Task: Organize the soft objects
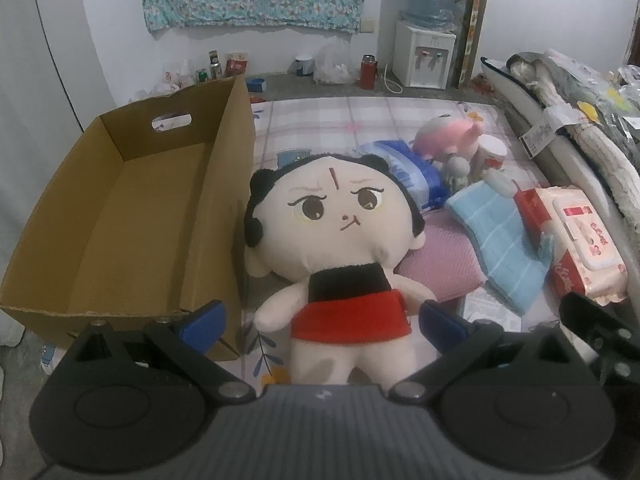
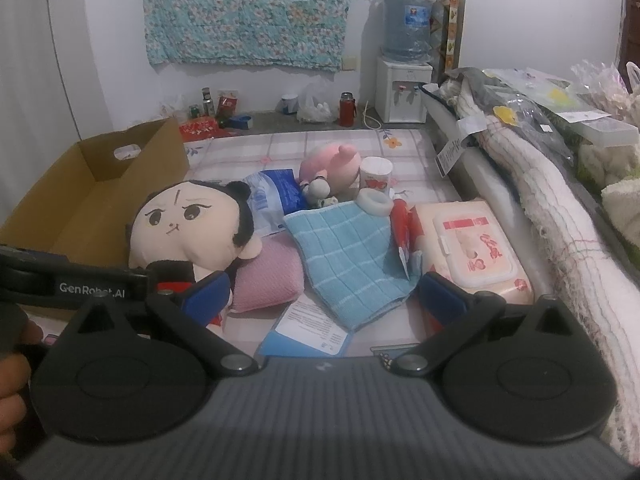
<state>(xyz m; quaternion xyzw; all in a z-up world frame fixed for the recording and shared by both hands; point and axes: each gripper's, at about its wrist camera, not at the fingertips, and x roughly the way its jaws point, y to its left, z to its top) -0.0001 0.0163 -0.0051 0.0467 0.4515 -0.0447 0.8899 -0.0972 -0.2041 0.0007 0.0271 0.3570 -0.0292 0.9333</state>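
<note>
A cream plush doll with black hair and a red skirt lies face up beside an open cardboard box. My left gripper is open, its blue fingertips on either side of the doll's skirt without touching it. My right gripper is open above a light blue towel and a pink cloth. A pink plush lies further back. The doll and the box also show at the left of the right wrist view.
A wet-wipes pack, a blue plastic packet, a paper cup and a printed leaflet lie on the checked mat. Rolled bedding borders the right side. A water dispenser and bottles stand at the back wall.
</note>
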